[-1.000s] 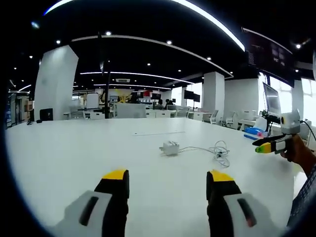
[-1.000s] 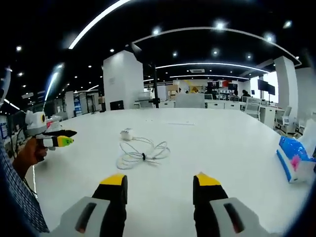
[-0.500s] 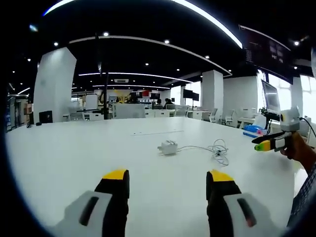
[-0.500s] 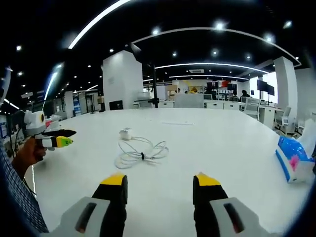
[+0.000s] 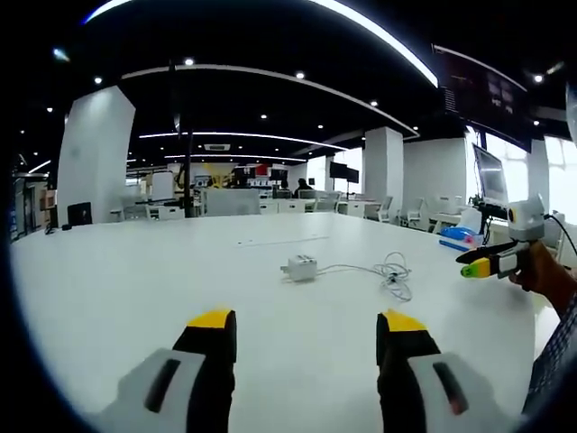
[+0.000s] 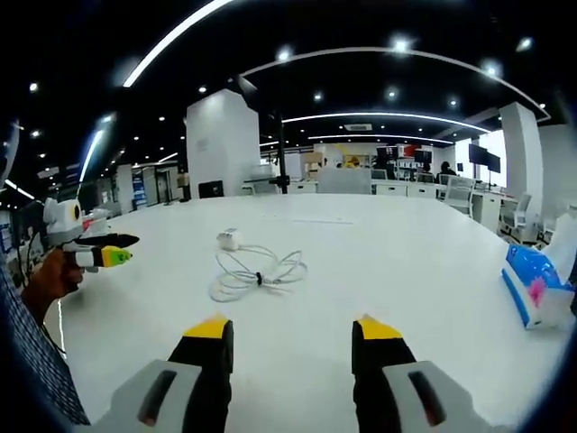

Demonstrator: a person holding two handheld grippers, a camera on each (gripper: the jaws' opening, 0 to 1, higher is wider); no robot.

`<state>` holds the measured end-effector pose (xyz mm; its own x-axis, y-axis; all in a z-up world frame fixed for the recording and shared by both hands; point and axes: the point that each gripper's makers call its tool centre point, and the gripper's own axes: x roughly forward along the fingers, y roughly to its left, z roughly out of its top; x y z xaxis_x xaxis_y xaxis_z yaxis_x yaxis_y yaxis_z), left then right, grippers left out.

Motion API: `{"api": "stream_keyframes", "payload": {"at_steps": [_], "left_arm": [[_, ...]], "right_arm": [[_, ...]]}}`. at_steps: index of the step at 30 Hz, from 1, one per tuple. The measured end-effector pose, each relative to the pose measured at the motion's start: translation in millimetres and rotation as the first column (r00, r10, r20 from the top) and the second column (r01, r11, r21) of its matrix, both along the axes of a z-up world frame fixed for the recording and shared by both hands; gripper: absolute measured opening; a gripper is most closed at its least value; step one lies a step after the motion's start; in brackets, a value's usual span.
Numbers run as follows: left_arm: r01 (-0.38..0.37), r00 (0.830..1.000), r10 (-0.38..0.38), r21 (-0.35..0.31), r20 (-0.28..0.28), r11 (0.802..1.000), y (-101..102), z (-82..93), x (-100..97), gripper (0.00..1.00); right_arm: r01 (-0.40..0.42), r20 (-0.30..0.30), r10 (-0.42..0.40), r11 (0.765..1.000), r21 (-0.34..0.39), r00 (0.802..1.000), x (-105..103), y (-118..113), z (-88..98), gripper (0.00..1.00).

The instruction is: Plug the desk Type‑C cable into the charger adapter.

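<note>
A small white charger adapter (image 5: 298,267) lies mid-table, with a white Type-C cable (image 5: 390,272) coiled to its right. In the right gripper view the adapter (image 6: 229,239) sits beyond the bundled cable (image 6: 257,277). My left gripper (image 5: 306,327) is open, well short of the adapter, nothing between its yellow-tipped jaws. My right gripper (image 6: 284,331) is open too, short of the cable coil. The right gripper (image 5: 487,262) also enters the left gripper view at the right edge; the left gripper (image 6: 104,251) enters the right gripper view at the left edge, held by a hand.
A wide white table (image 5: 117,289) carries everything. A blue and white packet (image 6: 534,293) lies at the right in the right gripper view. Office desks, chairs and white pillars stand beyond the table's far edge.
Both views have shifted slightly, so adapter and cable sit a little higher and further left. The jaws stay open and nothing on the table has moved.
</note>
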<state>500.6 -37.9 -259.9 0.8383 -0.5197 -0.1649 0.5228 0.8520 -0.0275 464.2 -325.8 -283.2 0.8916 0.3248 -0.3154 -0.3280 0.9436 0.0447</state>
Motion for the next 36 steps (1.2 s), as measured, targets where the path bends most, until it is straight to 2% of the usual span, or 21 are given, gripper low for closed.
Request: {"api": "stream_keyframes", "payload": {"at_steps": [6,20,36], "left_arm": [[0.008,1.0,-0.008,0.028,0.0,1.0,-5,-3.0,-2.6,0.63],[0.035,0.999,-0.034,0.024,-0.007,0.999,-16,-2.7,-2.4,0.62],[0.033,0.999,-0.032,0.023,-0.01,0.999,-17,-3.8,-0.2,0.62]], "right_arm": [[-0.007,-0.005,0.007,1.0,-0.004,1.0,-1,2,-2.2,0.54],[-0.016,-0.012,0.016,1.0,-0.012,1.0,-1,2,-5.1,0.54],[-0.013,-0.009,0.013,1.0,-0.014,1.0,-1,2,-3.2,0.54]]}}
